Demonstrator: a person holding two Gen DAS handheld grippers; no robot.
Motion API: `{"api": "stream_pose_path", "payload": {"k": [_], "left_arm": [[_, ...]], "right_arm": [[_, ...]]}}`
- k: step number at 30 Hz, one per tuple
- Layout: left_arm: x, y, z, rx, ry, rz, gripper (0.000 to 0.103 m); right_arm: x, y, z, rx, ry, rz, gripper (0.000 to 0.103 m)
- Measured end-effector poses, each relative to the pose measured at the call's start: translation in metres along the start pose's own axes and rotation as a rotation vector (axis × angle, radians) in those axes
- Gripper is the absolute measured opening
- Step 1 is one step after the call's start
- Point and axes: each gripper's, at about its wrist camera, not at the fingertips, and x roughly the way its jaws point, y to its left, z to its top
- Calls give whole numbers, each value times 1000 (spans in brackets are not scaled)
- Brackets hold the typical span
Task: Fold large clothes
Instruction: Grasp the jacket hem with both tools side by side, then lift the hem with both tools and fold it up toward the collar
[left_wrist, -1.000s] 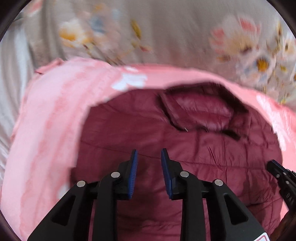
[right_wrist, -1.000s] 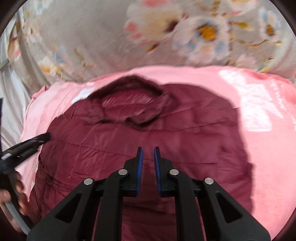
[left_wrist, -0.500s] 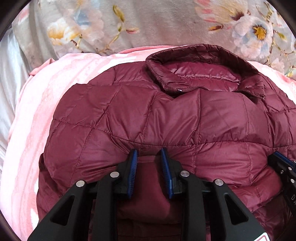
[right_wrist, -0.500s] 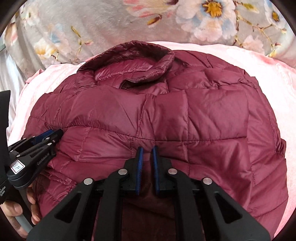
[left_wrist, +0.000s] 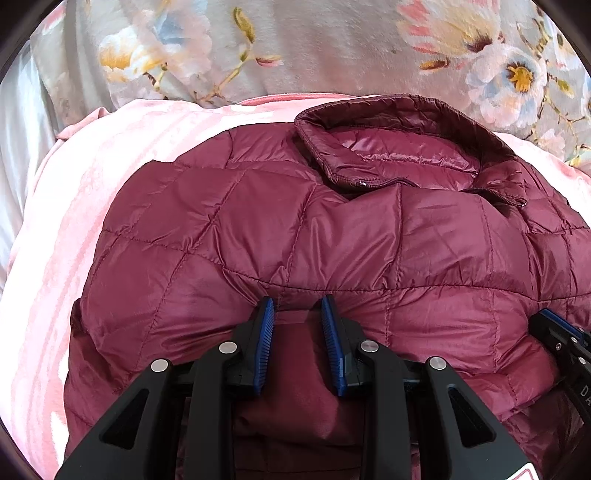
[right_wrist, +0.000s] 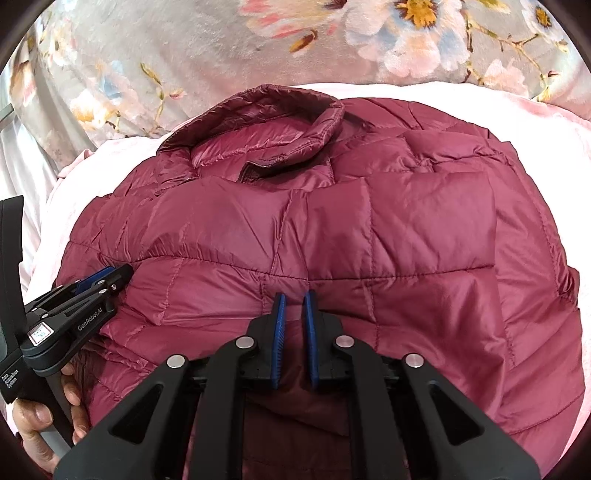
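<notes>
A maroon quilted puffer jacket (left_wrist: 280, 229) lies on a pink blanket, collar (left_wrist: 388, 147) at the far side. My left gripper (left_wrist: 297, 310) is shut on a bunch of the jacket's folded-over near edge, with maroon fabric filling the gap between its blue pads. The right gripper (right_wrist: 294, 302) is shut on the same edge further right, pads nearly together on a thin fold of the jacket (right_wrist: 406, 229). Each gripper shows in the other's view: the left gripper (right_wrist: 107, 275) low on the jacket's left side, the right gripper (left_wrist: 546, 317) at the right rim.
The pink blanket (left_wrist: 74, 221) spreads beyond the jacket on both sides. A grey floral bedcover (left_wrist: 314, 48) rises behind the collar. A person's hand (right_wrist: 33, 417) holds the left gripper's handle at the lower left of the right wrist view.
Both grippers have come down with the jacket's edge in them. The folded layer now rests on the jacket body, and the jacket fills much more of both views.
</notes>
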Motion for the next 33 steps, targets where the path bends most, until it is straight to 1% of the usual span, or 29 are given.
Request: {"api": "stream_pose_path", "payload": {"k": [1, 2, 3, 4, 5, 6, 8, 10, 13, 16, 18, 20, 21, 23, 24, 25, 26, 27, 28, 30, 33], "left_arm": [[0, 1, 0, -4, 0, -3, 29], [-1, 3, 1, -11, -2, -12, 33], [-4, 6, 2, -26, -3, -36, 39], [-6, 10, 3, -40, 2, -60, 43], [-9, 13, 5, -56, 12, -88, 48], [-12, 17, 8, -69, 20, -116, 48], [-19, 25, 20, -102, 35, -192, 49], [-23, 32, 40, -154, 47, -247, 49], [-14, 36, 73, -228, 79, -323, 49], [7, 32, 94, -285, 126, -348, 49], [29, 27, 103, -332, 185, -399, 49], [49, 25, 106, -385, 234, -438, 49], [57, 24, 106, -411, 244, -450, 49], [67, 22, 105, -430, 260, -447, 49], [69, 20, 104, -421, 260, -440, 47], [70, 17, 103, -396, 256, -426, 43], [69, 12, 103, -352, 251, -392, 34], [67, 8, 102, -315, 243, -364, 28], [65, 3, 100, -264, 226, -328, 20], [65, -4, 93, -198, 198, -295, 20], [65, -10, 84, -136, 146, -266, 20]], "right_arm": [[-1, -1, 0, 5, -1, 8, 12], [-2, -2, 0, 11, -3, 21, 13], [-5, -4, 1, 22, -11, 42, 20], [-9, -5, 2, 32, -18, 52, 32], [-14, -7, 3, 41, -31, 61, 38], [-23, -9, 7, 50, -52, 77, 46], [-34, -11, 18, 64, -69, 101, 47], [-41, -18, 35, 131, -71, 164, 47], [-32, -39, 62, 298, -52, 286, 48], [-11, -55, 76, 427, -31, 331, 48], [10, -61, 80, 499, 1, 358, 48], [26, -63, 80, 545, 30, 394, 48], [33, -64, 80, 567, 40, 411, 48], [43, -63, 80, 583, 55, 429, 44], [47, -59, 81, 554, 65, 408, 34], [48, -55, 82, 513, 77, 373, 19], [48, -50, 82, 457, 86, 319, 12], [46, -45, 81, 393, 82, 260, 11], [44, -42, 81, 343, 78, 219, 11], [41, -32, 78, 233, 64, 136, 10], [46, -20, 71, 125, 50, 56, 9]]}}
